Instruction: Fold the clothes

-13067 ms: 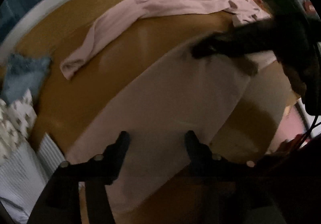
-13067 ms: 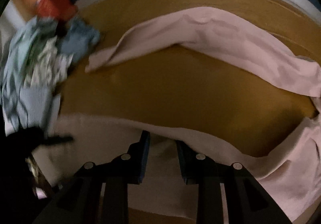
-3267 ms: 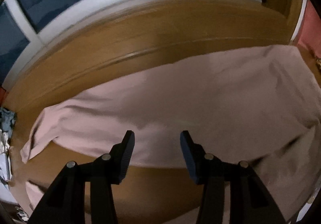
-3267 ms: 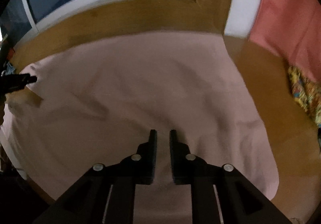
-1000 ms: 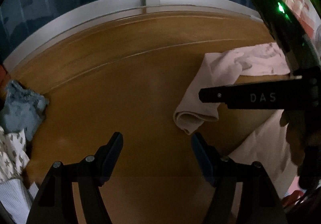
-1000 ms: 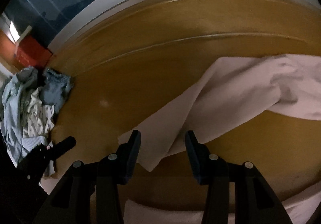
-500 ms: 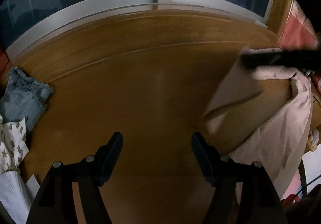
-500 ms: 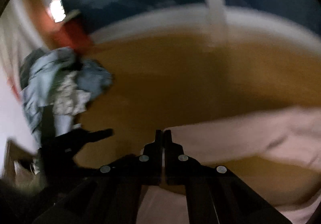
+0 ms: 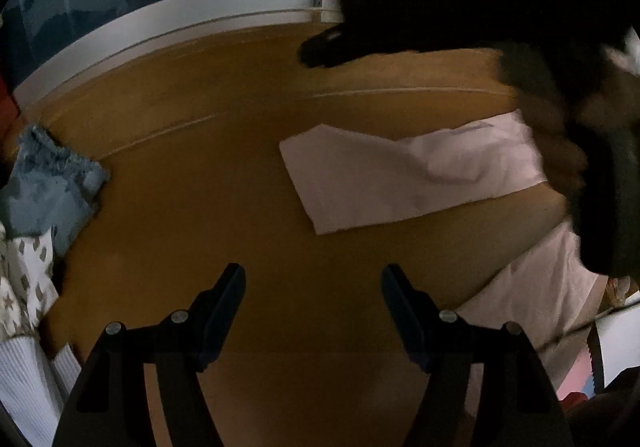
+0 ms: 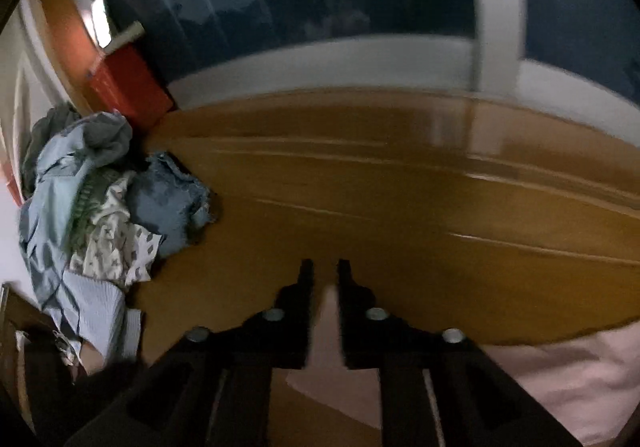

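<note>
A pale pink garment lies on the wooden table [image 9: 224, 183]. Its sleeve [image 9: 380, 183] is laid flat across the middle right, and the body [image 9: 536, 287] hangs over the right edge. My left gripper [image 9: 312, 283] is wide open above bare wood, short of the sleeve and holding nothing. The right gripper [image 9: 420, 15] is a dark blurred shape above the sleeve, with a person's hand [image 9: 560, 151] behind it. In the right wrist view my right gripper [image 10: 325, 271] has its fingers slightly parted, with table showing between the tips and the pink cloth [image 10: 326, 331] below them.
A pile of clothes [image 10: 100, 215], blue denim [image 9: 48, 183], a star-print piece and white ribbed knit, lies at the table's left end. A window frame [image 10: 360, 55] runs along the far edge. A red box [image 10: 128, 87] stands at the back left.
The right gripper carried the sleeve leftward and laid it flat on the table. Its fingers, pressed together half a second ago, now stand slightly apart. The left gripper stayed open and almost still.
</note>
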The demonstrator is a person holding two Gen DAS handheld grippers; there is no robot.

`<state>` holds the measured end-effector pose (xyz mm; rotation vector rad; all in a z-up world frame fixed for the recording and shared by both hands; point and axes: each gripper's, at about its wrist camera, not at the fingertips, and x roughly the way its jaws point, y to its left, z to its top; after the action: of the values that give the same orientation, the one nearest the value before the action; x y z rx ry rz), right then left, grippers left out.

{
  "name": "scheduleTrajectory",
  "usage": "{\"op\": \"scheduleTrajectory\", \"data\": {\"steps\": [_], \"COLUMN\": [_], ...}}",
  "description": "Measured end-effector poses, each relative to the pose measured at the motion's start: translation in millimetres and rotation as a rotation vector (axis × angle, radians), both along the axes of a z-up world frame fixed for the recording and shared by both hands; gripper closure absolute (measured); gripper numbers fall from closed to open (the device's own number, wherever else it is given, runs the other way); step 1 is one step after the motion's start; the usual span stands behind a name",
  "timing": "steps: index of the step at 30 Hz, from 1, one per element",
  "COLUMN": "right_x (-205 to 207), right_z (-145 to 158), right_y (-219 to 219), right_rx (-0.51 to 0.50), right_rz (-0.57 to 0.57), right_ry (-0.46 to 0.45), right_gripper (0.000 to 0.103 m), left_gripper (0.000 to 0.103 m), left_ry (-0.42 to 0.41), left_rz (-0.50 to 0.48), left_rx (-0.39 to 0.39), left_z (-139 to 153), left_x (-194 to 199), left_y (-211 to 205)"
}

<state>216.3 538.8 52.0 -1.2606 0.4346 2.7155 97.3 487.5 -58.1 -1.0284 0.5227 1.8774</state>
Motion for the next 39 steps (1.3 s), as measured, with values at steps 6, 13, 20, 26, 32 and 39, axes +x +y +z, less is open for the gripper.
{"op": "scheduleTrajectory", "data": {"steps": [6,13,20,26,32,39], "right_x": [82.6,142.2,110.7,58.0,36.0,75.2], "right_z": [-38.2,-78.3,-84.5,-93.8,-90.0,-75.6], "right_y": [75.6,142.9,161.3,176.4,179.2,133.9], "right_rx": [0.029,-0.087,-0.058,0.029,0.037,0.016], "right_rz": [-0.266,-0.517,-0.468,-0.418,-0.424,-0.397], "right_ry": [-0.133,-0.191,-0.168,-0.222,-0.223,-0.179], "right_gripper": [0.065,0.065,0.065,0.065,0.066,0.066], "left_gripper": [0.034,0.034,0.032,0.018,0.021,0.021], "left_ry": [0.045,0.045,0.02,0.012,0.009,0.018], "left_rz": [-0.081,-0.16,-0.089,-0.017,0.007,-0.018], "left_rx": [0.022,-0.06,-0.126,-0.143,-0.12,-0.094], "left_z": [8.9,-18.1,-35.6,-38.2,-31.8,-24.8], "left_x": [-2.7,-4.6,-16.2,-31.5,-38.3,-38.0], "left_y": [36.3,109.3,111.6,109.1,110.9,119.4]}}
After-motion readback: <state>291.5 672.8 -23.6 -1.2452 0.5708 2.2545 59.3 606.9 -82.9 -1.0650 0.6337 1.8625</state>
